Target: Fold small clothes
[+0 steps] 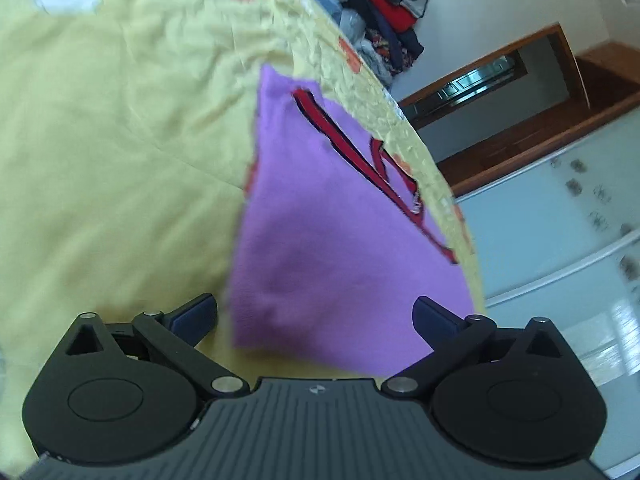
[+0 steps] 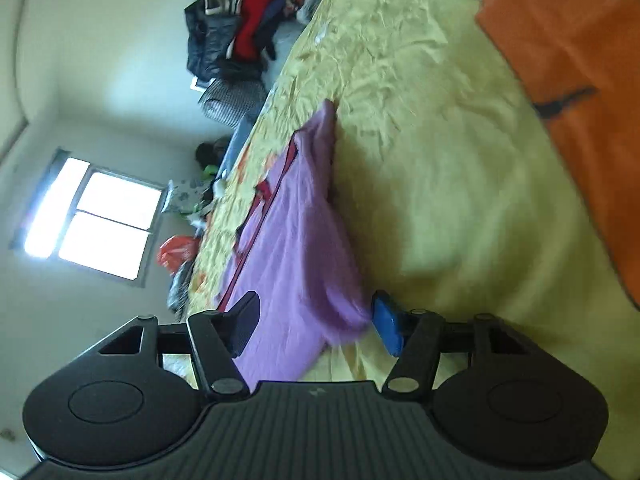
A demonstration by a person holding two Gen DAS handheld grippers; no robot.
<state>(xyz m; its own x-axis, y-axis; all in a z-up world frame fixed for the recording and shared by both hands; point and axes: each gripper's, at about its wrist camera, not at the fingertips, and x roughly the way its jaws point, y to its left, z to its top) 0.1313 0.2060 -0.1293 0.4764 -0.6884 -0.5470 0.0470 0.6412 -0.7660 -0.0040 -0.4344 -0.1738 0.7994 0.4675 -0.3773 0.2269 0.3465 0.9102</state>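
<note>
Purple garment point(image 1: 320, 248): small, soft, with red-and-dark trim point(image 1: 344, 144) along one edge; lies on the yellow bedsheet point(image 1: 120, 160), near the bed's edge in both views; appears folded over, though motion blur hides the exact layering. Left gripper point(image 1: 316, 318): jaws spread wide, one dark pad on either side of the garment's near end, neither pad pressing on the cloth; nothing held. Right gripper point(image 2: 316, 320): jaws partly apart; the garment's near corner point(image 2: 344, 316) bulges between them; the blue pad point(image 2: 386, 326) sits just beside that corner, the black pad point(image 2: 244, 320) overlaps the cloth's other edge in the picture; whether either pad actually touches the fabric cannot be told, and no clamping is visible. Yellow bedsheet: crumpled, with orange patches along the border, carrying the garment. Orange cloth point(image 2: 568, 92): flat on the sheet, well apart from the garment, toward the far side of the bed in the right wrist view, with a dark mark on it. Pile of dark and red clothing point(image 2: 240, 32): beyond the garment, off the bed's far end, against the wall. Window point(image 2: 92, 220): bright, on the wall off the bed's edge nearest the garment.
</note>
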